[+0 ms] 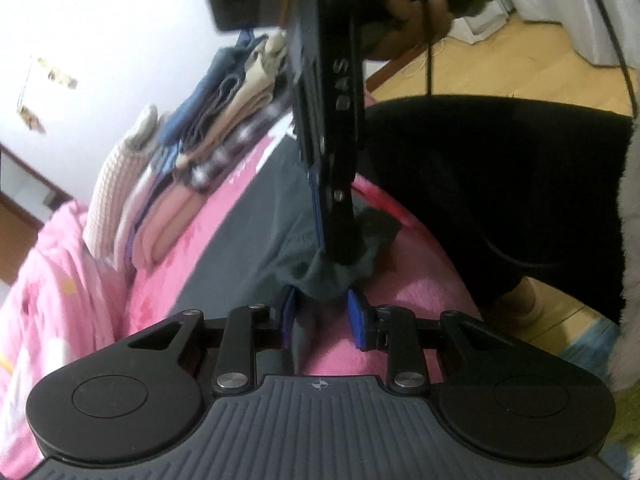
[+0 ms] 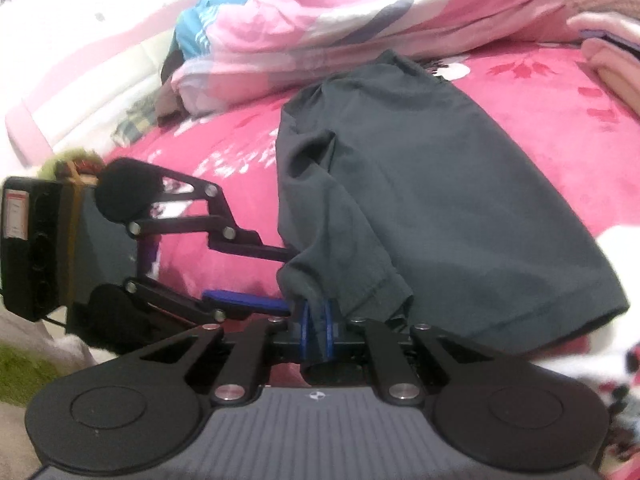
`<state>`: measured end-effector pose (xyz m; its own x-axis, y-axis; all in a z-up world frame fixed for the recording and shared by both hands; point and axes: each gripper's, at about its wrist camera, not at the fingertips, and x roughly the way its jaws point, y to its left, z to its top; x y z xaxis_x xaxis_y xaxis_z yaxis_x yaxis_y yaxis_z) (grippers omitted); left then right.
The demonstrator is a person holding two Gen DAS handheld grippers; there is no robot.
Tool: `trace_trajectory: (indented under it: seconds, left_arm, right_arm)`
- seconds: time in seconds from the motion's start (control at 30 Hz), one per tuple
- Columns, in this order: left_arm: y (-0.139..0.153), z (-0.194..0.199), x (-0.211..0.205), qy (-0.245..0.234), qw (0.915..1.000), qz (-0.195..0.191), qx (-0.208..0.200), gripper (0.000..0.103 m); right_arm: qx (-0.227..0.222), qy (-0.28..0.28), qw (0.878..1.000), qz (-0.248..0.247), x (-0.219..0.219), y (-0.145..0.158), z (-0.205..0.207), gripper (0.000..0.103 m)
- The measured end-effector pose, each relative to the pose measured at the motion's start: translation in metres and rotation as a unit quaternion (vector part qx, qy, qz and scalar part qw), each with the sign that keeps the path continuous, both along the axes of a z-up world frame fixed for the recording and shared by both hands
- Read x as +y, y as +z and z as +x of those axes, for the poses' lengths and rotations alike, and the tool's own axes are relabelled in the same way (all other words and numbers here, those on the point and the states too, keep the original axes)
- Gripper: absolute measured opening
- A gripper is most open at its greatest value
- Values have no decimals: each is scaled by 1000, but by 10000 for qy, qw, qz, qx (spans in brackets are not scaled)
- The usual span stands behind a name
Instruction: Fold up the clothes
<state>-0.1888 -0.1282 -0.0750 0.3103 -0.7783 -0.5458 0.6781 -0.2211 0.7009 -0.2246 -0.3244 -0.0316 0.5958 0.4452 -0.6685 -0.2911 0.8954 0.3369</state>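
Right wrist: right gripper (image 2: 316,334) pinches dark shirt (image 2: 420,200) hem.

The bed (image 2: 224,152) is covered with a bright pink fleece sheet that has a flower pattern. A dark grey garment (image 2: 440,200) lies spread on the middle of it, its near corner bunched up. Behind it rests a crumpled pink quilt (image 2: 320,28) (with a blue piece of cloth (image 2: 200,24) at its far end). A stack of folded clothes (image 1: 188,176), pink, beige and blue, sits beside the garment on the sheet.
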Motion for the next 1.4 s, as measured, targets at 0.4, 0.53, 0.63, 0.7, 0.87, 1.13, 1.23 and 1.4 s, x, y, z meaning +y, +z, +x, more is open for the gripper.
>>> trace_trajectory:
  seconds: [0.4,0.53,0.63,0.7,0.87,1.13,1.23,1.4]
  left_arm:
    - [-20,-6,-14,-269,9990,-42,-368,43]
    - [-28,-5,-23,-289,9980,-57,-561,32]
    - [-23,0,-29,-161,9992,-113,-343,15]
    - [-16,6,-31,-32,9999,-111,-48,11]
    - [5,21,-28,406,9936,-210,1033,9]
    - [38,74,-20,1380,9191,-623,3638,7]
    - [42,87,-15,1577,8862,-797,4283,7]
    - [43,100,-10,1730,8526,-934,4841,7]
  right_arm:
    - [152,320,9993,-138,3,14,8,8]
    - [131,265,9996,-17,1,17,10,8]
    - [65,90,9999,69,-3,15,7,8]
    - [-21,-207,9990,408,-15,16,2,10]
    - [-250,-1794,9710,1561,-81,16,-24,35]
    - [464,-3536,8811,3107,-143,-29,-54,41]
    - [699,-3671,8641,3372,-145,-41,-51,44]
    - [912,-3631,8493,3722,-139,-53,-40,47]
